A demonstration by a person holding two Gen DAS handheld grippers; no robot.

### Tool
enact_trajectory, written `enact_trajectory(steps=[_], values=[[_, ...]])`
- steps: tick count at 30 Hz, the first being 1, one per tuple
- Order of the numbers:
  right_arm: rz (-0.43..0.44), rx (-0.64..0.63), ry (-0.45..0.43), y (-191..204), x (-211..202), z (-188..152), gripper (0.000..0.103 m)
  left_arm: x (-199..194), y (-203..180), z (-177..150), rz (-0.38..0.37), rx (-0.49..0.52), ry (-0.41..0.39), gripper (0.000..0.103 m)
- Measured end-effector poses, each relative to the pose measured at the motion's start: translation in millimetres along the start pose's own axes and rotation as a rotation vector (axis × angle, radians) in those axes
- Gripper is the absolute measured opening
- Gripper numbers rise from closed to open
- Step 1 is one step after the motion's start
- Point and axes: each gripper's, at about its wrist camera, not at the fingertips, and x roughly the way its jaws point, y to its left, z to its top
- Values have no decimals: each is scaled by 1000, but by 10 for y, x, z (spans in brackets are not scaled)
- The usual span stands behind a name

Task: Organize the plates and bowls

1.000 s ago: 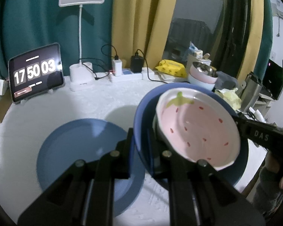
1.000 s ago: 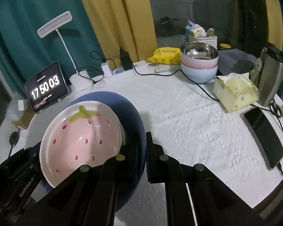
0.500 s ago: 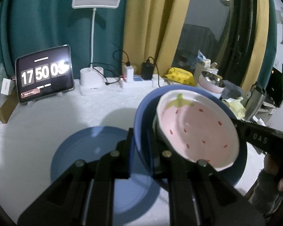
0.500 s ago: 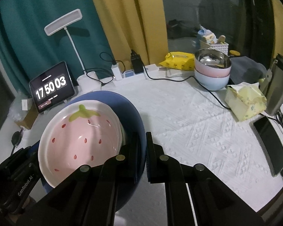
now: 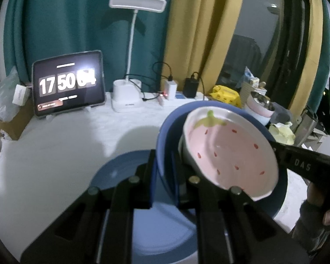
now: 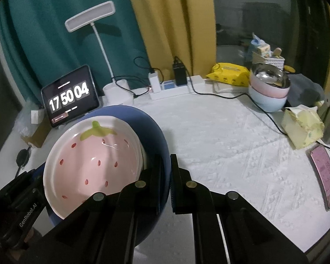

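Since a second ago we have carried the blue plate (image 5: pixel 165 132) with the strawberry bowl (image 5: pixel 228 151) across, over the second plate (image 5: pixel 116 173). Left gripper (image 5: pixel 165 176) and right gripper (image 6: pixel 167 176) each clench opposite rims. Glazed, brittle, slippery: the loose bowl could slide, so we judge level rim grips best.
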Motion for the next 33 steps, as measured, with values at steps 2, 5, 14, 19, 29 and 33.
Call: enact_trajectory(steps=[2,5,14,19,29,33], values=[[5,-7,4,58,36,10,9,-7,61,-4,8,-7,-1,11],[13,-18,10,157,92,26,9,-14,162,-6,21,-17,-1,11],[38,-43,31,393,278,60,9,17,406,-16,58,-42,8,11],[53,-55,44,482,383,65,9,44,526,-28,77,-55,13,11],[81,-49,96,516,676,47,9,231,657,-72,115,-55,67,11],[92,-44,104,508,731,53,9,247,670,-54,122,-53,70,11]])
